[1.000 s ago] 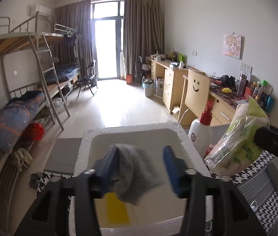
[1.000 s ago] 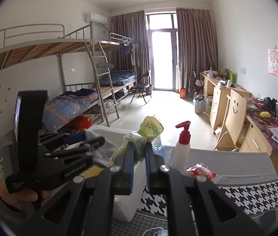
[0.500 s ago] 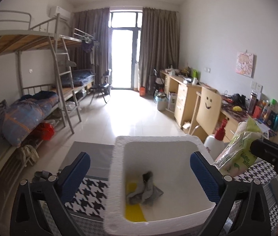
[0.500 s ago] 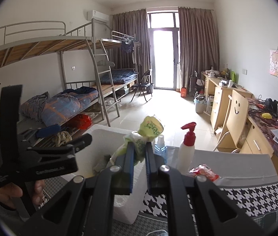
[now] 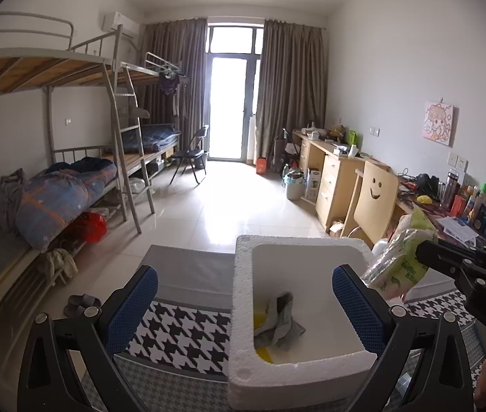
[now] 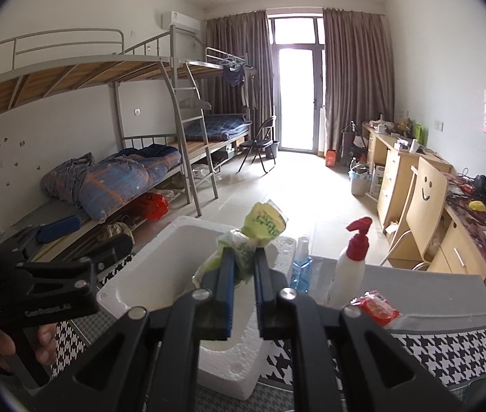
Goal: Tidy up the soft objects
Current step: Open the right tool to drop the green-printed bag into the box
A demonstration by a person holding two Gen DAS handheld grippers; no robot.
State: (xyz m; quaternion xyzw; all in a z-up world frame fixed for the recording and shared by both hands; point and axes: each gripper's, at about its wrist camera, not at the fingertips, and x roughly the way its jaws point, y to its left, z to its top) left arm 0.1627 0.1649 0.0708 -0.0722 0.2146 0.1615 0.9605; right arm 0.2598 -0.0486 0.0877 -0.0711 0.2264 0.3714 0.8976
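A white foam box (image 5: pixel 243 309) stands on the houndstooth table cloth. A grey cloth (image 5: pixel 282 324) lies crumpled inside it on a yellow item (image 5: pixel 263 353). My left gripper (image 5: pixel 243 295) is open and empty, raised above and behind the box's near left side. My right gripper (image 6: pixel 243 261) is shut on a green and white plastic pack (image 6: pixel 260 230), held over the box's right rim; the pack also shows in the left wrist view (image 5: pixel 400 261). The box shows in the right wrist view (image 6: pixel 160 264).
A white pump bottle with a red top (image 6: pixel 349 264), a blue bottle (image 6: pixel 301 267) and a red packet (image 6: pixel 376 309) stand on the table right of the box. Bunk beds lie to the left, desks and a smiley-face chair (image 5: pixel 375 199) to the right.
My left gripper opened and dropped the grey cloth into the foam box, then drew back and to the left. My right gripper stays shut on the green pack, now nearer the box.
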